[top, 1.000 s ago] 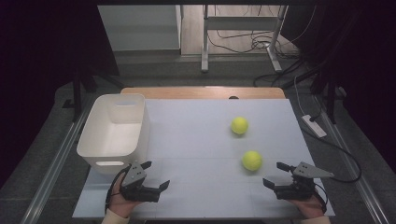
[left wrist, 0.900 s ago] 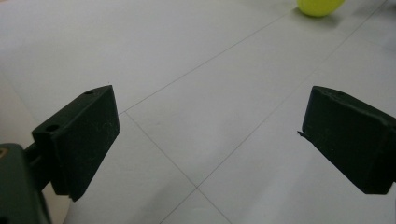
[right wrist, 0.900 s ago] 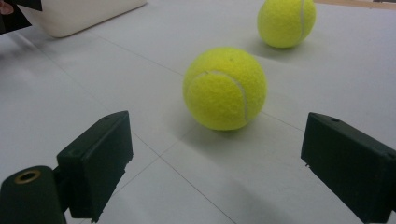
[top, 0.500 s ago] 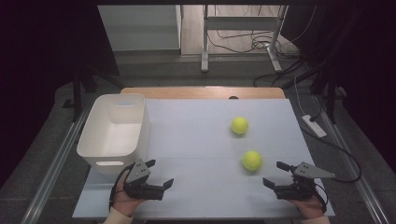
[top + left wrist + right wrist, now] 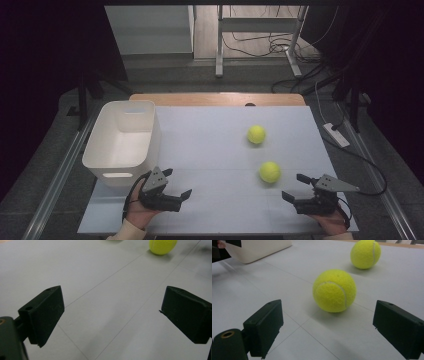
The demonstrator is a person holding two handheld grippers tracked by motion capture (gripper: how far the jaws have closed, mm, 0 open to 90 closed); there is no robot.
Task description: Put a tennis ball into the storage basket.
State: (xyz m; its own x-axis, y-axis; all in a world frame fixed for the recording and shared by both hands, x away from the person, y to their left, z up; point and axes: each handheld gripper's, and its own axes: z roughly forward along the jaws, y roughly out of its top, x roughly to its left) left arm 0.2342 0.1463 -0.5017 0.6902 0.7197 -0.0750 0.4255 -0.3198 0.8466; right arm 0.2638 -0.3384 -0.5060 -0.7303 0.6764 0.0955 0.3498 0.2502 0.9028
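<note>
High view first: a white table [image 5: 210, 150] with a white bin [image 5: 122, 142] sitting at its left side and two yellow tennis balls on the right half. The near ball [image 5: 270, 171] lies well apart from the far ball [image 5: 256, 134], which is further back. The left gripper [image 5: 177, 182] is held low just in front of the bin, jaws spread wide with nothing in them. The right gripper [image 5: 295, 187] is at the near right corner, also spread wide and empty, close to the near ball.

Left gripper view: both black jaws stand far apart over bare table, holding nothing, and one ball [image 5: 163, 245] peeks in at the top edge.

Right gripper view: jaws wide apart again, nothing between the tips. The near ball [image 5: 334, 290] sits just ahead of them, not touching either one, with the far ball [image 5: 365, 253] behind it and the bin [image 5: 259, 248] off at the top left.
</note>
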